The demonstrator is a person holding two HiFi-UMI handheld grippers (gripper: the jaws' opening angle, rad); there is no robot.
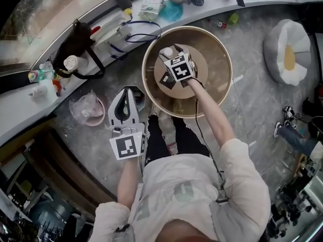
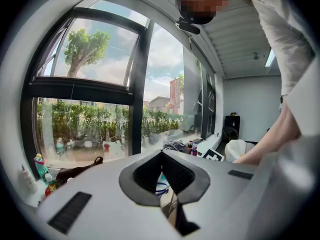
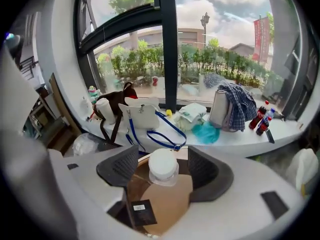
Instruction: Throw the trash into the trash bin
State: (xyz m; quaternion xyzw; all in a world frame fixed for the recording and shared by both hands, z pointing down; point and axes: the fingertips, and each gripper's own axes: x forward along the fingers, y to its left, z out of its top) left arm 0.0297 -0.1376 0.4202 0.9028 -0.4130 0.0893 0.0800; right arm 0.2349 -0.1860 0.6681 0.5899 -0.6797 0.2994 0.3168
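A clear cup with a white lid (image 3: 163,165), the likely piece of trash, stands upright on a brown round table (image 1: 214,59). It sits between the jaws of the right gripper (image 3: 161,156). The jaws are spread wide, one dark pad on each side of the lid, and neither pad presses on it. A small black packet (image 3: 140,212) lies flat on the table closer to that gripper's body than the cup.

The left gripper (image 1: 125,91) is held off the table, out to the left of the right one. Its jaws appear closed with nothing between them, though the view along them is narrow.

A pink trash bin (image 1: 102,106) with a clear liner stands on the floor to the left of the left gripper.

The step in hand looks like picking up the cup. The next move calls for closing squarely on it, without crushing or tipping it, then carrying it across to the bin.

The packet has a white label with print too small to read. Two red-labelled bottles (image 3: 260,116) stand on the sill beyond, with no legible brand.
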